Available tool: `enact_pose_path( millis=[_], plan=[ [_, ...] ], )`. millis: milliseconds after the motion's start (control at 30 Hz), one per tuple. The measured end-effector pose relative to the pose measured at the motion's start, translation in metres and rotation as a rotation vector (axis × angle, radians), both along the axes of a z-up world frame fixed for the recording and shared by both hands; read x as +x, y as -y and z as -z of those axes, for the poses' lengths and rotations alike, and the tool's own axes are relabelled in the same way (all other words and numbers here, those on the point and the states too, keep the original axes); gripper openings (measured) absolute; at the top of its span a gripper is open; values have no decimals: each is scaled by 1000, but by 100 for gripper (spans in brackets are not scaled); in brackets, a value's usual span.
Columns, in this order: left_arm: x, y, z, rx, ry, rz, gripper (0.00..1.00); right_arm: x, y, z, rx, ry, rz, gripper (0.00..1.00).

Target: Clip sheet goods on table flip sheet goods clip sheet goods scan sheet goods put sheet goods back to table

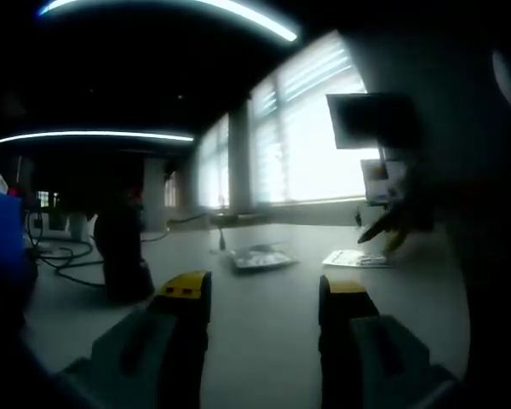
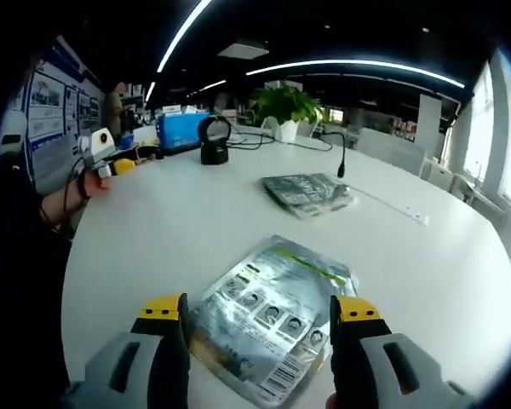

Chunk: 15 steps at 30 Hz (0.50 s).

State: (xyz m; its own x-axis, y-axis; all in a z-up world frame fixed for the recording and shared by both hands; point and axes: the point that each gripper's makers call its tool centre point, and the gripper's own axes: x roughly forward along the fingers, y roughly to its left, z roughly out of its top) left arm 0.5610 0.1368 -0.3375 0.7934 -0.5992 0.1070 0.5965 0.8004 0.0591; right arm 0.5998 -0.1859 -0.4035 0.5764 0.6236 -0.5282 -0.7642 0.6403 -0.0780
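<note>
A silver sheet pack with printed pictures and a barcode lies flat on the white table. My right gripper is open, its yellow-tipped jaws standing either side of the pack's near end. A second, darker pack lies further out. In the left gripper view, my left gripper is open over bare table with nothing between its jaws. Beyond it lie the darker pack and the silver pack, where the right gripper shows dimly.
A black stand scanner stands at the far side with cables, beside a blue box. A potted plant sits behind. A hand holds the left gripper at the table's left edge. Bright windows line one wall.
</note>
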Motion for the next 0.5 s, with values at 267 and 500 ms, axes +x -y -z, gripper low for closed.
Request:
enact_pose_path(
  millis=[267,500],
  plan=[
    [0,0,0,2,0,-1,44,-5,-4,16,-59,-25,-14,64],
    [0,0,1,3,-1,0,44,-9,-2,18,-12,-64,45,64]
  ],
)
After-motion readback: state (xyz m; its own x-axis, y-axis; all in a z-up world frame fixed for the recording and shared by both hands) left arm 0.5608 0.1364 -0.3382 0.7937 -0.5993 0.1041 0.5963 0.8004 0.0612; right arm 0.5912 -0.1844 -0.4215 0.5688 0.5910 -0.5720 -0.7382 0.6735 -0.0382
